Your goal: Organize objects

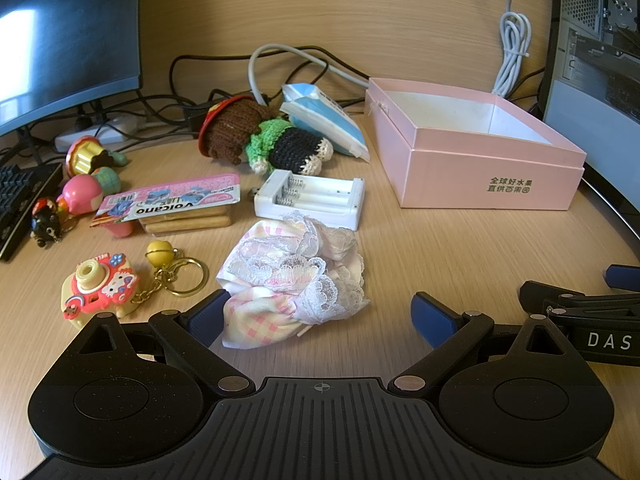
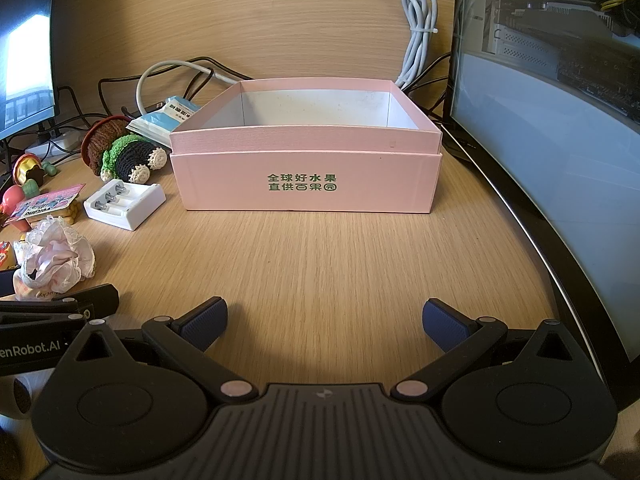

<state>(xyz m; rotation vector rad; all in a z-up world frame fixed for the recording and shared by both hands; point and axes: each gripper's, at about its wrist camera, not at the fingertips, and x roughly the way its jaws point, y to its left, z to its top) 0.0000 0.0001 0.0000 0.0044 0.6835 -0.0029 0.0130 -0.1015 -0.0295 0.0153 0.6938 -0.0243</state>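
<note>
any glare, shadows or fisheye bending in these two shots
Left wrist view: bright window reflection on the monitor; the desk edge bows at right; the lacy cloth is sharp. Right wrist view: the gripper's shadow falls on the desk; glare on the PC case panel; the pink box bulges slightly.

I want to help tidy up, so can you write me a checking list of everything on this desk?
Surface: wooden desk.
Job's things: pink box, open, nothing seen inside; lacy cloth; battery charger; crochet doll; camera keychain; biscuit pack; tissue pack.
Clutter: small figurines by a keyboard.
Claws: left claw open, one pad touching the cloth; right claw open, holding nothing.
Cables: bundled white cable; black cables behind the toys.
Surroundings: monitor, computer case.
</note>
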